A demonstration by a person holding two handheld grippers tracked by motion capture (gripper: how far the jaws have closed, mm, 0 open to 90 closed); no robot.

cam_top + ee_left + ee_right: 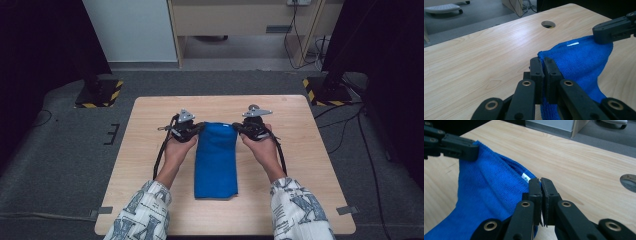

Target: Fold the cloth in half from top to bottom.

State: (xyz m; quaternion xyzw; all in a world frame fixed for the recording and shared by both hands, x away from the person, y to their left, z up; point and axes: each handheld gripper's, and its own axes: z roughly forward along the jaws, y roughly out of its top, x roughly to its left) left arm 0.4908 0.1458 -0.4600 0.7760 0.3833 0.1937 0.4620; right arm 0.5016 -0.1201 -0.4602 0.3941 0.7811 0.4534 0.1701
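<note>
One blue cloth (216,160) lies on one light wooden counter (150,130), folded into a long strip that runs from near the middle of the counter toward the near edge, roughly midway between the left and right edges. Two grippers work on it, one in each of the person's two hands, and two patterned sleeves (142,215) come in over the near edge.

The left gripper (199,127) is at the far left corner of the cloth, and the right gripper (235,127) is at the far right corner, so the far end of the strip sits between the two. In the left gripper view the two black jaws are clenched together on the cloth's edge (554,75), with blue fabric caught in the narrow slit between the pads and the rest of the cloth spreading away to the other gripper (611,28), which pinches the opposite corner. In the right gripper view the jaws are likewise clenched on the cloth's corner (499,192), just beside one small white label (526,177) sewn at the hem; the fabric stretches from there across to the other gripper (461,148). The far end of the cloth is raised slightly off the counter between the two grips, while the near end lies flat.

One round hole (548,24) is cut in the counter, beyond the cloth toward a far corner.
</note>
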